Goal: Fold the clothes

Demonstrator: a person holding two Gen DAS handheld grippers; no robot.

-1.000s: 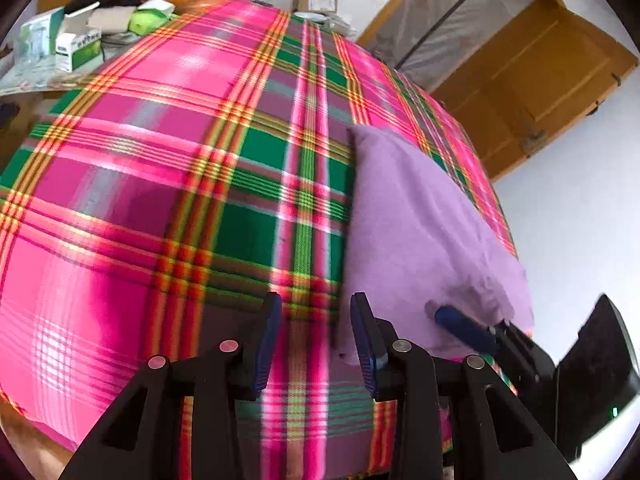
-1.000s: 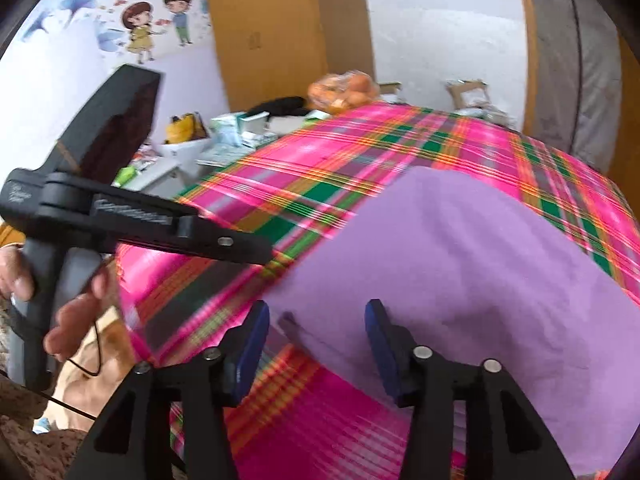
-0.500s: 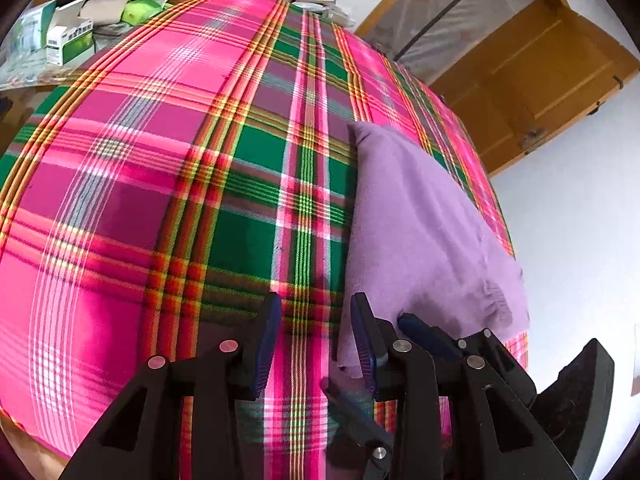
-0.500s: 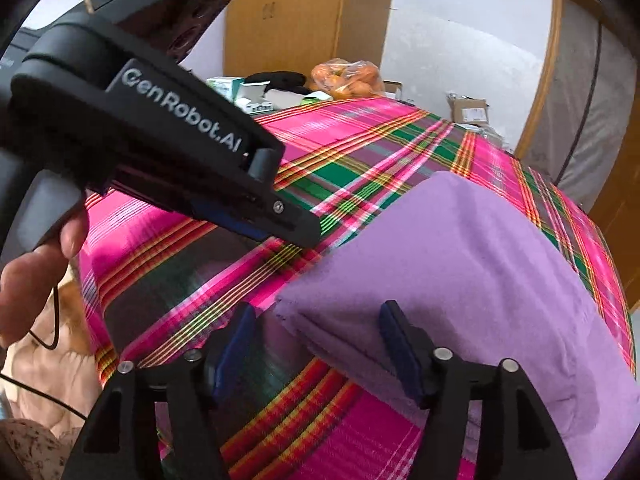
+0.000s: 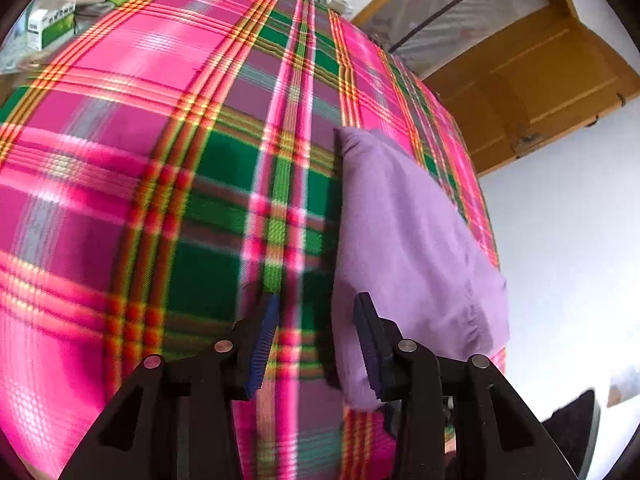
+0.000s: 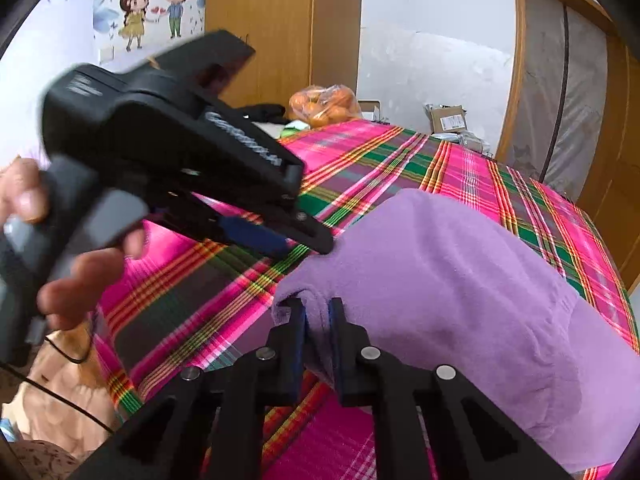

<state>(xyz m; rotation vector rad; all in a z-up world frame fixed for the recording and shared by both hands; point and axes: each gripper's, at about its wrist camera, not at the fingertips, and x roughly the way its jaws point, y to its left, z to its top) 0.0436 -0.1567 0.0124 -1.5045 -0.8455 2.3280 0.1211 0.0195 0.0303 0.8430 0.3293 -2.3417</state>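
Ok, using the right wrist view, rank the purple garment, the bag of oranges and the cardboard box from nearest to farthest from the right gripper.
1. Purple garment: pinched in the right gripper, at the near table edge.
2. Bag of oranges: beyond the far table end, left of centre.
3. Cardboard box: far end, right; barely farther than the oranges, nearly too close to call.
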